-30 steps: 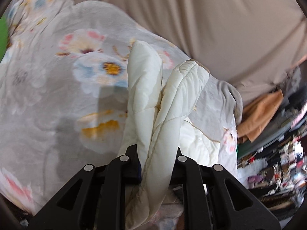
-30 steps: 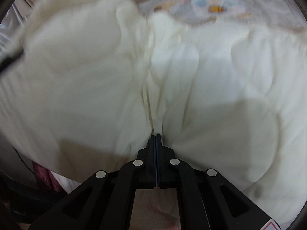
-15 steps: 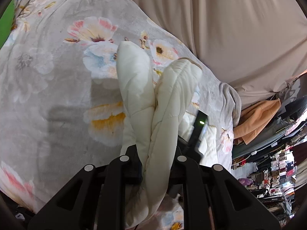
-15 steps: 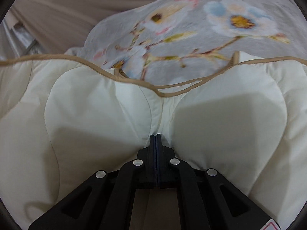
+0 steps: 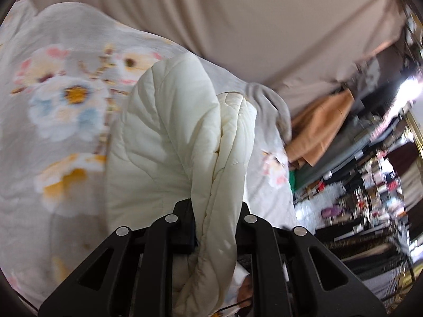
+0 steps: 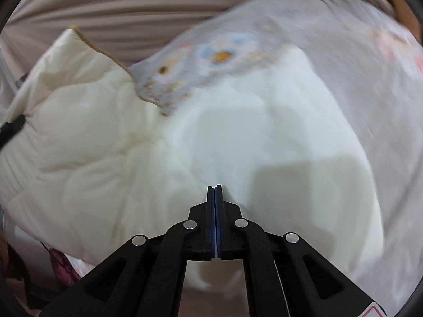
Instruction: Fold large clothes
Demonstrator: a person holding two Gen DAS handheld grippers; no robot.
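quilt (image 5: 169, 142) bunched up between the left gripper (image 5: 215, 227) fingers, lying on the bedspread (image 5: 58, 121), curtain (image 5: 238, 18) behind it, folded cloth (image 5: 320, 126) and cluttered shelves (image 5: 370, 190) off right

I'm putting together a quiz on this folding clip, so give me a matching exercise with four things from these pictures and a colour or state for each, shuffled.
Things:
1. left tool
2. right tool
3. floral sheet
4. orange cloth

States:
A. grey with flowers, spread under the quilt
B. shut on a thick bunch of the cream quilt
C. heaped off to the side
D. pads together, pinching a thin bit of quilt

Pairs: 1-B, 2-D, 3-A, 4-C
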